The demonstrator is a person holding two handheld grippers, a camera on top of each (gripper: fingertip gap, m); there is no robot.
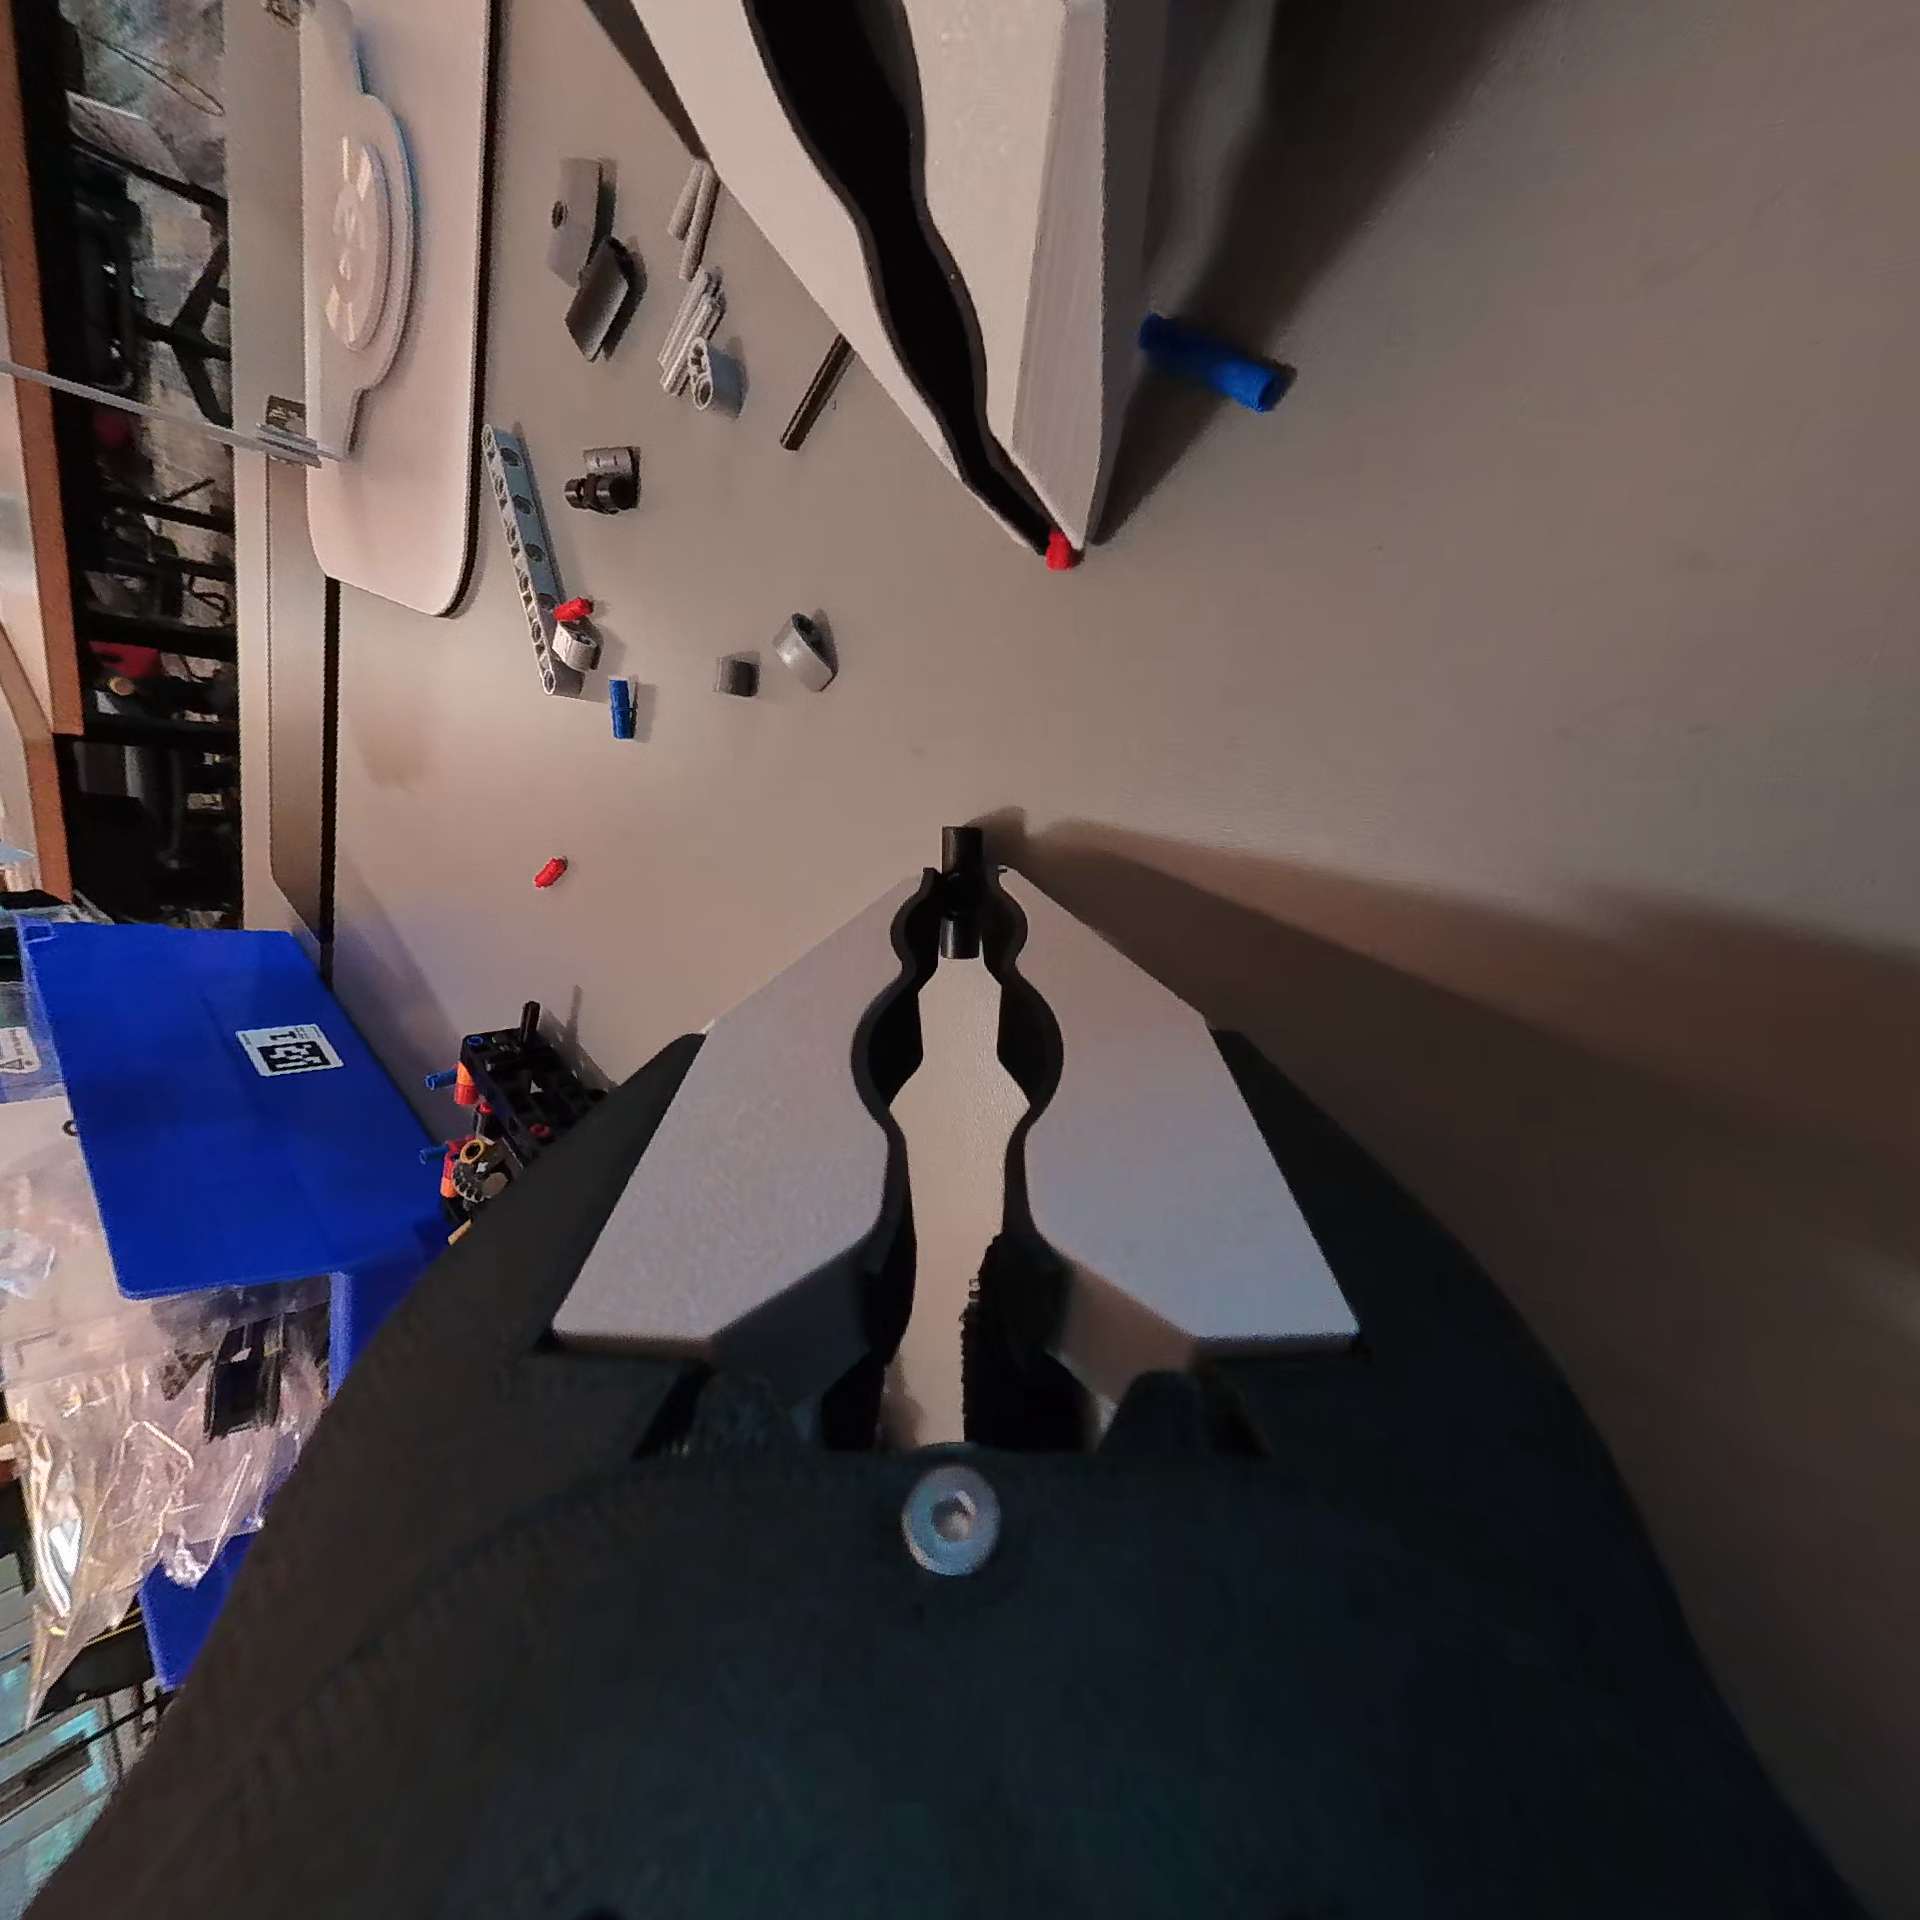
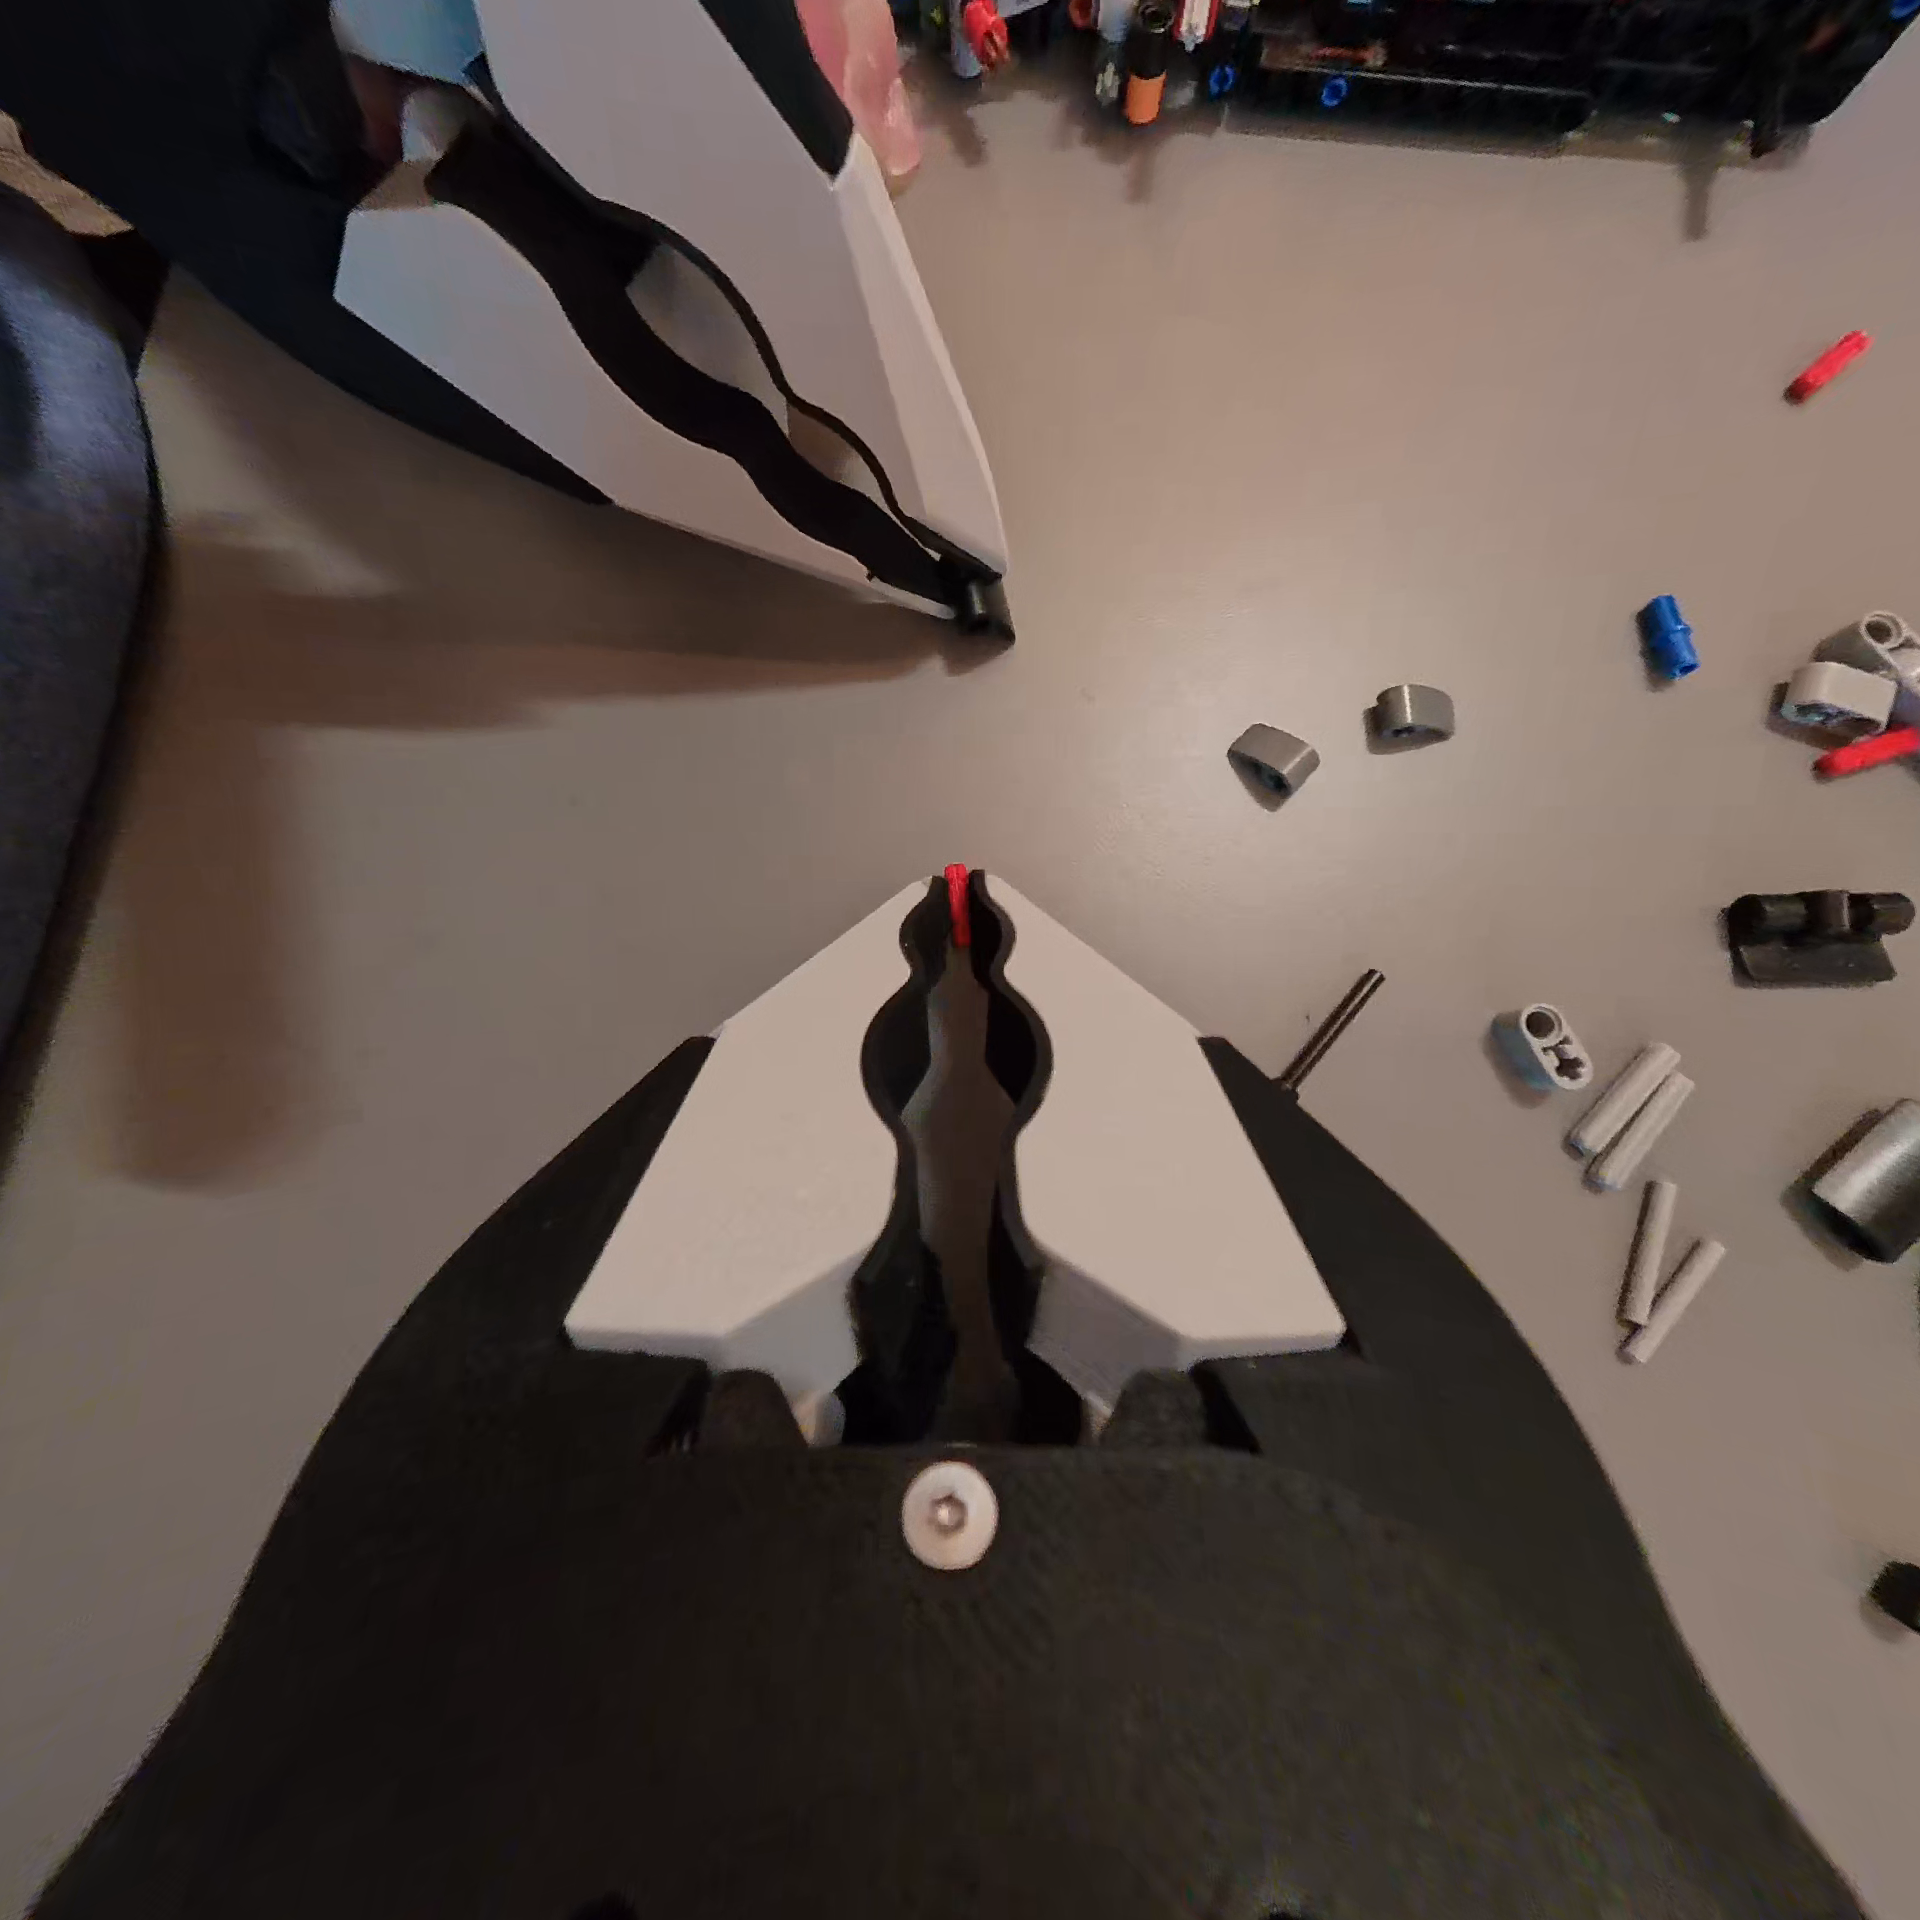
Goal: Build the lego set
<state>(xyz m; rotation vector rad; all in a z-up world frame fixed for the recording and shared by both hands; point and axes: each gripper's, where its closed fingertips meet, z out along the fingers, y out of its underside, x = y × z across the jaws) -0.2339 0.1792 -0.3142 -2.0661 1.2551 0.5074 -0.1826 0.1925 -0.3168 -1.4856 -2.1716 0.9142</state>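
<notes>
My left gripper (image 1: pixel 961 883) is shut on a small black connector piece (image 1: pixel 959 894), held just above the grey table. It also shows in the right wrist view (image 2: pixel 977 597) at upper left with the black piece (image 2: pixel 982 605) at its tip. My right gripper (image 2: pixel 957 888) is shut on a thin red pin (image 2: pixel 957 906). In the left wrist view it comes in from the top (image 1: pixel 1060 545) with the red pin (image 1: pixel 1060 551) at its tip. The two tips are apart, facing each other. A partly built black model (image 1: pixel 509 1101) sits at lower left.
Loose grey, black, blue and red pieces lie on the table: a long grey beam (image 1: pixel 525 561), grey bushes (image 2: pixel 1273 758), a blue pin (image 2: pixel 1668 636), grey axles (image 2: pixel 1631 1117), a black axle (image 2: pixel 1335 1023). A blue bin lid (image 1: pixel 218 1101) and plastic bags (image 1: pixel 125 1455) are at left.
</notes>
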